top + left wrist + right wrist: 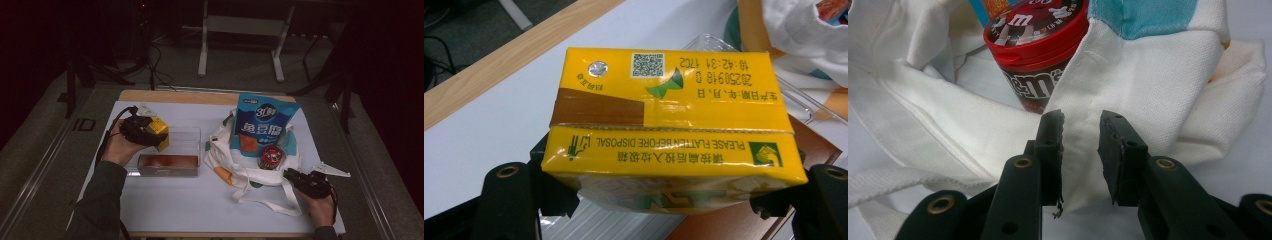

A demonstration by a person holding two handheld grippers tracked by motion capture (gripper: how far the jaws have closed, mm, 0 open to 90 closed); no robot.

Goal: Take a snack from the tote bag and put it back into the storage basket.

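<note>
My left gripper (144,131) (664,197) is shut on a yellow drink carton (160,131) (669,125), gripped by its sides and held over the left end of a clear plastic box (186,136) (716,42). A brown pack (167,161) lies in the box's front. A white tote bag (240,175) (1158,90) lies at centre right, with a blue snack pouch (262,122) and a red-lidded M&M's tub (271,156) (1035,45) sticking out of it. My right gripper (291,174) (1080,130) is shut on the bag's rim, just below the tub.
A white sheet (175,205) covers the table, and its wooden far edge (200,96) shows behind. The bag's straps (270,202) trail toward the front edge. Metal stand legs (202,55) and cables lie on the floor beyond the table.
</note>
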